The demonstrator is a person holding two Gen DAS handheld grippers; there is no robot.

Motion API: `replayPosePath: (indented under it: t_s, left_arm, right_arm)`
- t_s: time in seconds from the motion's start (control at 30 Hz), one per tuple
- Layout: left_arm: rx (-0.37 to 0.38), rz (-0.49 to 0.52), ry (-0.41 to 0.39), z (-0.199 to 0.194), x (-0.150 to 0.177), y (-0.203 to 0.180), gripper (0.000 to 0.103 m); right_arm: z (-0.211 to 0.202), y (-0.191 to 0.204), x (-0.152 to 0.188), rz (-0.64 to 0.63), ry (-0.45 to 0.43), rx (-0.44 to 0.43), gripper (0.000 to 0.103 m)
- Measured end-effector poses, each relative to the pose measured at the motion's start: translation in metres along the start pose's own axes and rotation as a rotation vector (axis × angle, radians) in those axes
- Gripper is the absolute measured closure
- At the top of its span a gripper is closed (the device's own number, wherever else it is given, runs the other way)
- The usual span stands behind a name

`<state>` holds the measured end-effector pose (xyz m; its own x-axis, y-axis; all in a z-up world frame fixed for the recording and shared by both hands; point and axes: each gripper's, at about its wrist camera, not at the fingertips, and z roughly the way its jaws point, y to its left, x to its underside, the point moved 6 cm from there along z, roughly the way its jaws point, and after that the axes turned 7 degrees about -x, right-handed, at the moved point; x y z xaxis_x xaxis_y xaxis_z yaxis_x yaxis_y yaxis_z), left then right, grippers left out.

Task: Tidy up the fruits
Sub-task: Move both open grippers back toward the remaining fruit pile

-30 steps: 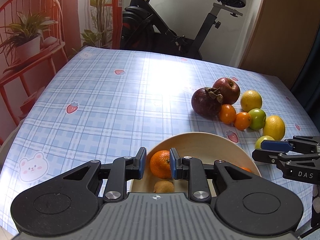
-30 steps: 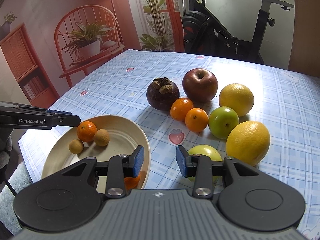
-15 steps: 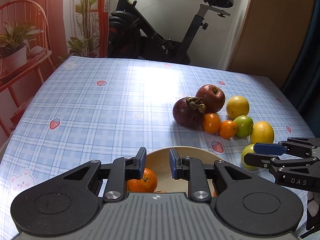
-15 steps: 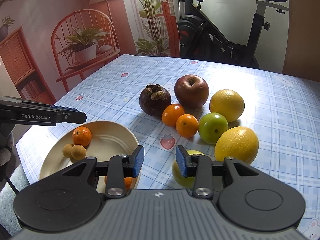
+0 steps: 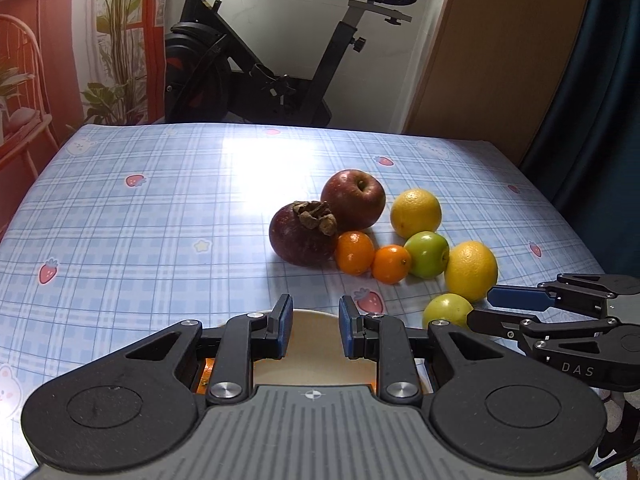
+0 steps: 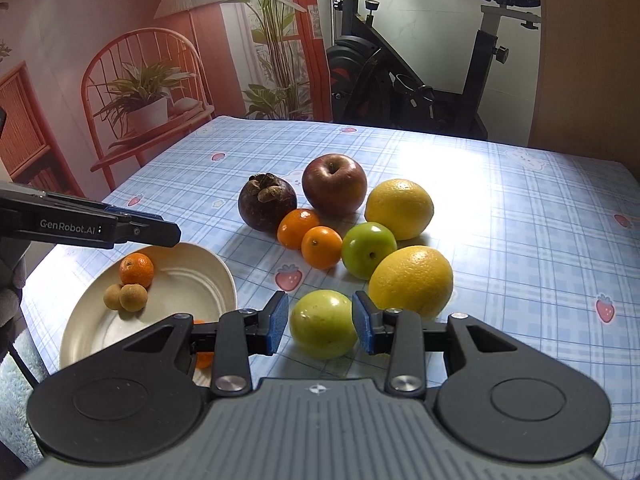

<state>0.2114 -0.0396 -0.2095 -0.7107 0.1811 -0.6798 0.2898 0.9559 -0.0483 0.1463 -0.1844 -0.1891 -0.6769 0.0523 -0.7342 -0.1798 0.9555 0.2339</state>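
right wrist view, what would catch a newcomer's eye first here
The cluster of fruit mid-table: a red apple and dark mangosteen at the back, two yellow lemons to the right. Nearest, a pale green apple sits between the open jaws of the right hand-held gripper. Left, a cream bowl holds a small orange.

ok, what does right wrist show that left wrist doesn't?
Only right wrist: the inside of the bowl, holding a tangerine and two small brown fruits; the left hand-held gripper seen from the side.
Only left wrist: the right hand-held gripper seen from the side, and a dark curtain. There the bowl is mostly hidden.
Both: red apple, mangosteen, two small oranges, green apple, two lemons, pale green fruit, exercise bike, checked tablecloth.
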Motion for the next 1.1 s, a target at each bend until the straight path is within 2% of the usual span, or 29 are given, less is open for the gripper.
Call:
replayPosePath:
  t_s: [0.27, 0.63, 0.97, 1.1]
  left_arm:
    - [0.021, 0.029, 0.019, 0.009, -0.003, -0.016, 0.077]
    - [-0.005, 0.021, 0.022, 0.008, -0.012, -0.01, 0.077]
    - [0.017, 0.022, 0.01, 0.013, -0.025, -0.023, 0.077]
    - [0.053, 0.023, 0.014, 0.019, -0.035, -0.037, 0.077]
  right_arm:
    - [0.002, -0.008, 0.012, 0.028, 0.02, -0.005, 0.062]
    - [0.002, -0.014, 0.008, 0.044, 0.002, -0.023, 0.061]
    - [-0.008, -0.043, 0.0, 0.059, -0.012, 0.031, 0.061]
    - [-0.007, -0.053, -0.001, 0.024, 0.008, 0.046, 0.056]
